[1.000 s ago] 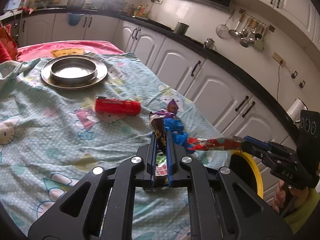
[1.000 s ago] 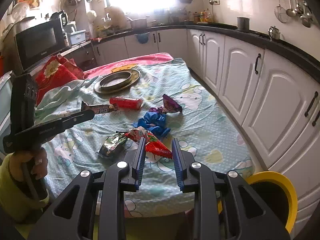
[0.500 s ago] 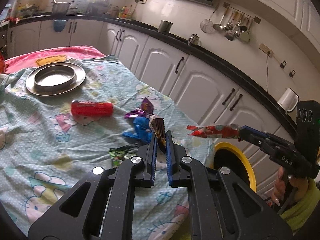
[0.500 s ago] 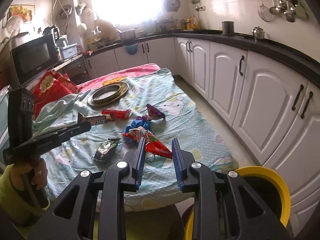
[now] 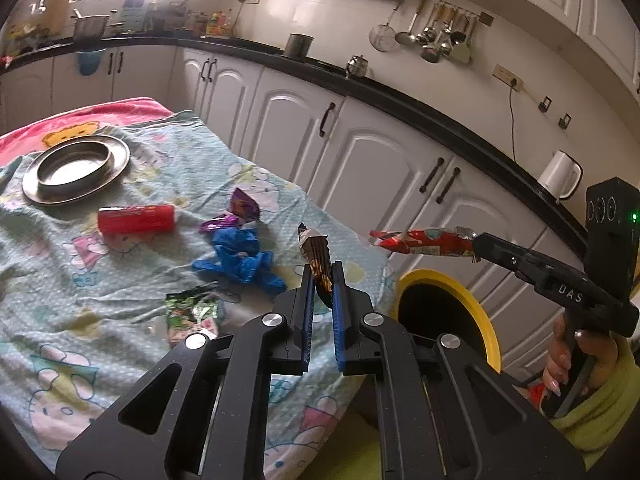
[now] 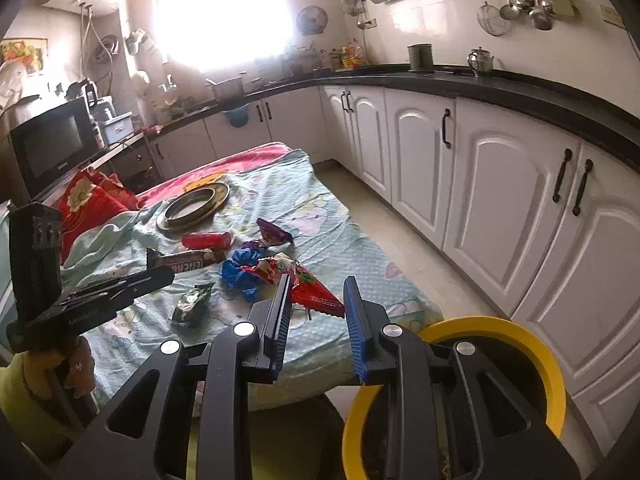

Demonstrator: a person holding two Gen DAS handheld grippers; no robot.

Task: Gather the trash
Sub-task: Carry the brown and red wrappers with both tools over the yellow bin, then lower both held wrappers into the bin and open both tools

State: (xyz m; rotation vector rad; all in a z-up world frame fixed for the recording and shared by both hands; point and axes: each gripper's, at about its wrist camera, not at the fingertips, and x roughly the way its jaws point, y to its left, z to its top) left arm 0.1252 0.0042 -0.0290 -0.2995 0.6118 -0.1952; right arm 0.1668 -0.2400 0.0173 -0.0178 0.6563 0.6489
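Note:
My left gripper (image 5: 321, 280) is shut on a brown chocolate-bar wrapper (image 5: 315, 256) and holds it over the table's near edge; it also shows in the right wrist view (image 6: 188, 259). My right gripper (image 6: 316, 300) holds a red snack wrapper (image 6: 308, 286) against its left jaw, above the yellow-rimmed bin (image 6: 500, 332). In the left wrist view the red wrapper (image 5: 424, 242) hangs over the bin (image 5: 452, 292). A red tube (image 5: 136, 219), a purple wrapper (image 5: 240, 212), a blue wrapper (image 5: 240, 258) and a green wrapper (image 5: 188, 312) lie on the cartoon-print cloth (image 5: 48, 280).
A steel plate with a bowl (image 5: 74, 168) sits at the table's far end. White cabinets (image 5: 360, 160) run along the right under a black counter. Red cushions (image 6: 92, 200) and a microwave (image 6: 48, 144) are at the left.
Both grippers have drawn back from the table with their wrappers. The red wrapper has moved right, over the bin. The right jaws stand wider apart than before.

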